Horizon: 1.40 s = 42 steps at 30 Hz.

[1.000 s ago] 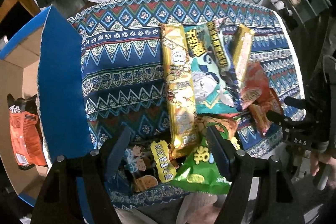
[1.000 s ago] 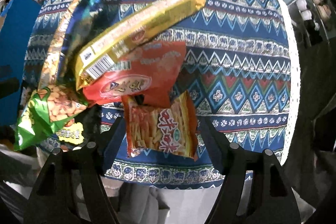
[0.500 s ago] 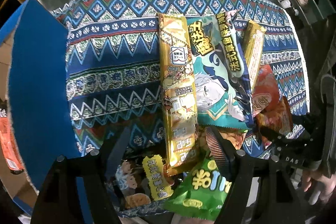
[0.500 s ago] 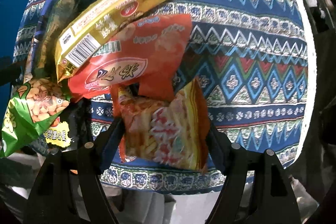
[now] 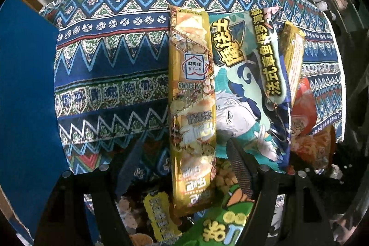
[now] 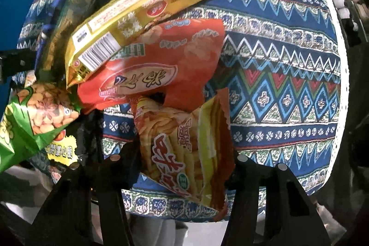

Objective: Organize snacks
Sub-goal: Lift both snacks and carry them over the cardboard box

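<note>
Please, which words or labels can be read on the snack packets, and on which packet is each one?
"非油炸": house-shaped label on the long gold packet.
"法式章鱼": yellow strip on the teal packet; further characters unclear.
Red bag, fries bag, green bag: print too blurred to read.

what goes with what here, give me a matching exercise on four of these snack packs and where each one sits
Things:
1. long gold pack
2. teal cartoon bag
3. fries pack
4. green peanut bag

Places:
A. between the right gripper fingers
B. far left in the right wrist view
C. between the left gripper fingers
D. just right of the long gold pack

Pairs: 1-C, 2-D, 3-A, 4-B
</note>
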Tool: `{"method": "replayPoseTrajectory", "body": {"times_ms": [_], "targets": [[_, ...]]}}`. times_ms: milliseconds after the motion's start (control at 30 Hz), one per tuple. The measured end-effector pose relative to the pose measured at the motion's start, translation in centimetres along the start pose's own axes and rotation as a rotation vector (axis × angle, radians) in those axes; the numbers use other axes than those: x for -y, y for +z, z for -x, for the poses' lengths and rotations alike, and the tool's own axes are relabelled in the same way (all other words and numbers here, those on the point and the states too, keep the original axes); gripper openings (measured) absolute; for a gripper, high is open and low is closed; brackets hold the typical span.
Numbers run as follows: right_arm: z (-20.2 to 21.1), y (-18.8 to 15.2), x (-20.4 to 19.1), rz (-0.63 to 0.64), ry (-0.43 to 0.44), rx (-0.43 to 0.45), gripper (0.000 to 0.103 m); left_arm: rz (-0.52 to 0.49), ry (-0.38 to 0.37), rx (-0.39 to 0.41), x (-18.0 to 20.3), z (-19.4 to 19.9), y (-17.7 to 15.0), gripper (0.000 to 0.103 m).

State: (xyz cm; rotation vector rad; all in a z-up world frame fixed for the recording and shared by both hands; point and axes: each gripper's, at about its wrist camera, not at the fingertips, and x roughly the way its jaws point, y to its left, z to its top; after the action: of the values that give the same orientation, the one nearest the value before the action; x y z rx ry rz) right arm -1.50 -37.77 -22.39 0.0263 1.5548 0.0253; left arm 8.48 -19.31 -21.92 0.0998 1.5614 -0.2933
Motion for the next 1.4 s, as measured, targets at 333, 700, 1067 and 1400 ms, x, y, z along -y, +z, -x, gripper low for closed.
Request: {"method": "replayPoseTrajectory", "body": {"times_ms": [333,700,1067,1400], "targets": [[1.9,0.9,1.0,-0.029,-0.014,0.048,0.053,0.050,-0.072,-0.004,-1.1,-1.1,0.1,0.035],[6.1,1.1,1.1,-0.065,0.018,0.150,0.052,-0.003,-0.004,0.096,-0.6,2.0,0.2,0.032],[10.0,2.3,0.1,-0.044,0.021,0.234,0.052,-0.019,-0.013,0.192,-1.7,7.0,-1.0,0.032],[12.2,2.8,-1.9,-0.009,0.035,0.282,0.052,-0.018,-0.015,0.264,-2.6,10.4,-2.1,0.032]]}}
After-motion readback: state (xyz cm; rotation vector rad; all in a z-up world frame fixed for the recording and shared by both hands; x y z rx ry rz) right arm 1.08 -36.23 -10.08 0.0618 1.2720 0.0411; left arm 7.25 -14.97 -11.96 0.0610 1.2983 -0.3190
